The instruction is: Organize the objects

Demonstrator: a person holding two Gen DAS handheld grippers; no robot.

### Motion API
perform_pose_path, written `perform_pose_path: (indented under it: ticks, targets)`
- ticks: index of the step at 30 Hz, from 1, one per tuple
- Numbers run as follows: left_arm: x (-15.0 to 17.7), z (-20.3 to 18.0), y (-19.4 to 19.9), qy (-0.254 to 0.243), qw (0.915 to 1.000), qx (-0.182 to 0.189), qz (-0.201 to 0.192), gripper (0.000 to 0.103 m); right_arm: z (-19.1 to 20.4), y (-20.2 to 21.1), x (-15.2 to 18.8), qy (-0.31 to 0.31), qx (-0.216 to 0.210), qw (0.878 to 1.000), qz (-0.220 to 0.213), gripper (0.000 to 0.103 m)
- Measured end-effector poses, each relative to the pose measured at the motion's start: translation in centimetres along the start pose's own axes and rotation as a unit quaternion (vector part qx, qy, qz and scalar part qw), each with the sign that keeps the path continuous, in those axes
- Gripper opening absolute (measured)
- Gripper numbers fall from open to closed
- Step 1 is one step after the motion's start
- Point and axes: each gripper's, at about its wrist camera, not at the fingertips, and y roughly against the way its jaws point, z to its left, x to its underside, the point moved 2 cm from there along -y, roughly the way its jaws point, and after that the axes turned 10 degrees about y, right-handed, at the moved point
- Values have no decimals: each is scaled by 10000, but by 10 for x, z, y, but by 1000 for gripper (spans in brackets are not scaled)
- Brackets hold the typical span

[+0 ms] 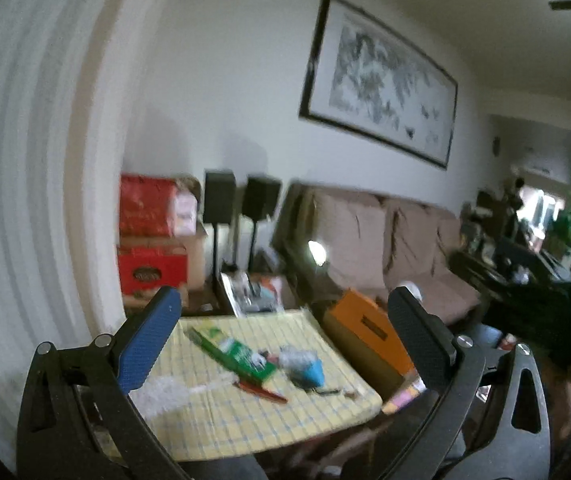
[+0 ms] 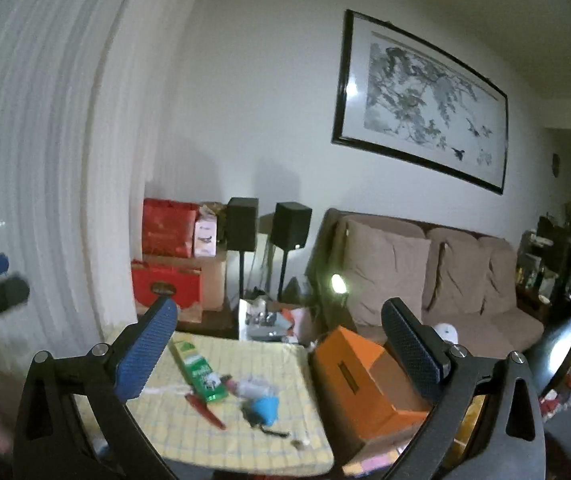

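Objects to be organized lie scattered on the yellow checked surface (image 2: 221, 432), well below and ahead of both grippers, none of them held. Going left to right in the right wrist view: a white strip of something crinkled, too blurred to name, a green carton (image 2: 199, 372) lying flat on a diagonal, a red pen (image 2: 205, 411) just beside its near end, a clear plastic piece (image 2: 255, 389), a blue cup-like item (image 2: 266, 409) tipped on its side, and small dark bits near the front edge. An orange box (image 2: 369, 380) stands just beside the surface's right edge.

The left gripper (image 1: 285, 344) hovers with its jaws wide apart and nothing between them; the right gripper (image 2: 281, 350) is likewise spread and empty. Both views are smeared.

A sound approach, I judge, is to bring one gripper down over a single item, probably the carton, since it is longest and clear of the cluster. Line the jaws across its narrow width rather than its length, and close only once the pads straddle it. The pen touching its end may drag along.
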Motion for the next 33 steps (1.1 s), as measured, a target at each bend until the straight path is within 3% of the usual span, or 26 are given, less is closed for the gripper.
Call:
perform_pose_path:
  ticks: [2, 5, 7, 10, 12, 15, 19, 21, 24, 26, 28, 30, 33]
  targets:
    - [-6, -5, -14, -81, 9998, 44, 183, 103, 1, -36, -7, 107, -130, 9997, 204, 103]
    - [-13, -8, -42, -279, 9984, -501, -10, 103, -6, -75, -8, 228, -94, 9981, 561, 103]
    - [-15, 0, -65, -133, 9961, -860, 120, 103, -6, -98, -6, 342, 0, 9970, 695, 103]
    - [-9, 26, -90, 615, 9965, -381, 420, 103, -10, -118, 16, -17, -529, 9971, 539, 103]
    - [-1, 41, -101, 852, 9944, -447, 448, 103, -11, -122, 34, -139, -881, 9957, 260, 103]
    - [14, 60, -118, 823, 9886, -1247, 202, 103, -11, -131, 56, 44, -986, 9951, 91, 103]
    - [36, 63, -130, 576, 9829, -1739, 193, 103, -27, -134, 82, -21, -1261, 9920, -80, 103]
    - [47, 61, -133, 753, 9821, -1721, 105, 103, -42, -125, 94, -157, -1369, 9902, -232, 103]
    - [64, 54, -144, 1012, 9851, -1386, 70, 103, -63, -121, 116, -332, -1106, 9929, -272, 103]
    - [71, 50, -154, 981, 9860, -1351, 20, 103, -71, -129, 131, -400, -880, 9952, -143, 103]
    - [86, 41, -171, 720, 9889, -1298, -33, 103, -69, -147, 153, -479, -563, 9969, 277, 103]
    - [93, 35, -185, 569, 9895, -1325, 77, 103, -56, -163, 179, -222, -516, 9952, 795, 103]
    - [101, 26, -213, 510, 9898, -1272, 376, 103, -44, -174, 218, 24, -356, 9925, 1171, 103]
